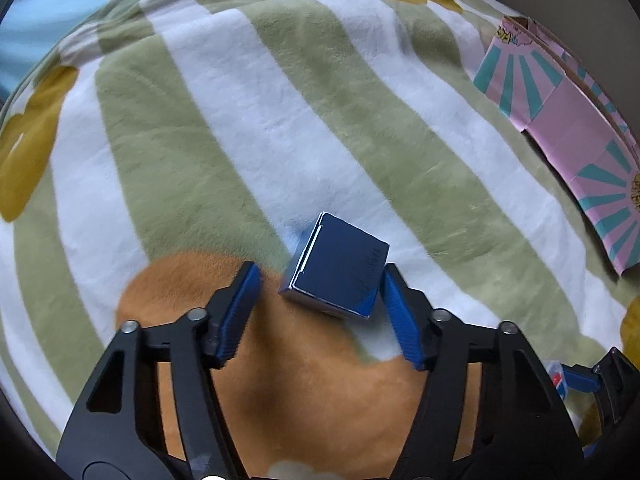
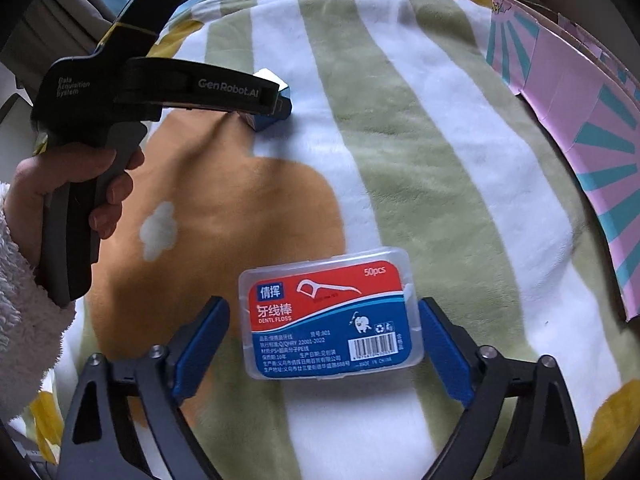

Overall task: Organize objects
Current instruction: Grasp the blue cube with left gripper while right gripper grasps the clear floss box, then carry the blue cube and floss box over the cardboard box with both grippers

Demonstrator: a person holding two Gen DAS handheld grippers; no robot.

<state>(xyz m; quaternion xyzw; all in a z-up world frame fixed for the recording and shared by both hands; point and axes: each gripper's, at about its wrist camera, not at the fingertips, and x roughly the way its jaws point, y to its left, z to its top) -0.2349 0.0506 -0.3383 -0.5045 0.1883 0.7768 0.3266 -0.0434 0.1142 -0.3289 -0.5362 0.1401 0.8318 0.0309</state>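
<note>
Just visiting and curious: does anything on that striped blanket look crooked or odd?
The small dark blue box sits skewed between the open left tongs, one corner tipped up off the blanket. The dental floss case lies flat between the open right tongs.

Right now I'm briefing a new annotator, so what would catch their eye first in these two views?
The red-and-blue floss box lies flat on the striped blanket between the fingers of the open right hand-held gripper. The dark blue box sits tilted between the fingers of the open left hand-held gripper. A pink-and-teal carton lies along the blanket's far right edge.
</note>
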